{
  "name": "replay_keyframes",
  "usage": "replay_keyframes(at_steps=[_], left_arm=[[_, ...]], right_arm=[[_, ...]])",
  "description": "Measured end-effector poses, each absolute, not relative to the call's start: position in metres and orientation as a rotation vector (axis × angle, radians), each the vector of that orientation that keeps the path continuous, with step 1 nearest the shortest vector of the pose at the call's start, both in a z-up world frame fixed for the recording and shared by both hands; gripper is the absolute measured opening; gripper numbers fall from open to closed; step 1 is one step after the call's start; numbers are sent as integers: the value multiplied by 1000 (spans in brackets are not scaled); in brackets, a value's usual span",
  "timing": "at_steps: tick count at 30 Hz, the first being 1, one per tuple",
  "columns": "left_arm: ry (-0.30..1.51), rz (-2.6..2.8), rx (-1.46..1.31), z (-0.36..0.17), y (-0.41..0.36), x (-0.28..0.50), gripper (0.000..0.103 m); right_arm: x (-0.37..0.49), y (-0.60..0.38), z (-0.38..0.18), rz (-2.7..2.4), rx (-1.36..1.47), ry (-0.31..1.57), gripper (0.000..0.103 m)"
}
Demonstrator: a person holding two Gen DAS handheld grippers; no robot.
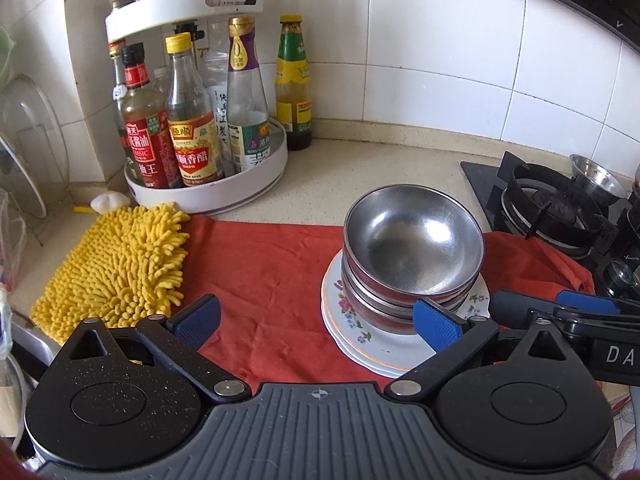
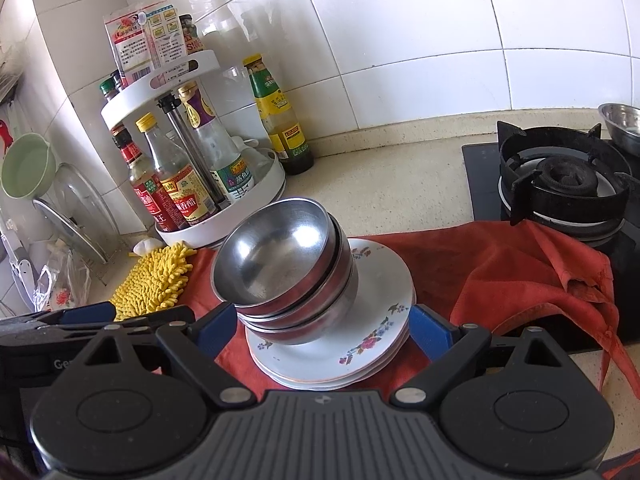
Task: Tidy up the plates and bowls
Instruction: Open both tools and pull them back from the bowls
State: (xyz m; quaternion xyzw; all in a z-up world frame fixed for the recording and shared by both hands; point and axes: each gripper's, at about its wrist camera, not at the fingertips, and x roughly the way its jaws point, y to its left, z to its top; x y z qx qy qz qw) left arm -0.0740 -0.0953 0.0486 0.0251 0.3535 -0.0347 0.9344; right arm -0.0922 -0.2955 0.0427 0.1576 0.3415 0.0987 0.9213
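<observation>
Bowls [image 2: 280, 264]: I see brushed, shiny steel.
Plates [image 2: 360, 344]: glossy glazed ceramic.
Cloth [image 1: 272, 280]: matt red fabric.
Mitt [image 1: 120, 264]: shaggy yellow chenille.

Open red cloth [image 1: 272, 264] lies between the fluffy yellow mop pad [image 1: 116, 264] and the nested steel bowls on flowered white plates [image 2: 372, 292]. Behind, bare speckled worktop [image 1: 360, 172] runs to the tiles, hemmed by a white bottle carousel [image 1: 256, 184] and black gas burner [image 2: 560, 184].

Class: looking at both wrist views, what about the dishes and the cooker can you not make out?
- Plates: exact count, both views; rims overlap and bowls cover them.
- Lowest bowl: left view, right finger hides its base.
- Small bowl on the stove: cut by right view's edge.
</observation>
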Motion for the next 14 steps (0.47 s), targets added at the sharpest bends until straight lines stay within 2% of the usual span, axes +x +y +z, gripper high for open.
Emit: replay_keyframes(at_steps=[14], left_arm=[[630,-56,115,55,-101,-88,103]], right_arm=[[-98,-300,45,214,325,690,92]])
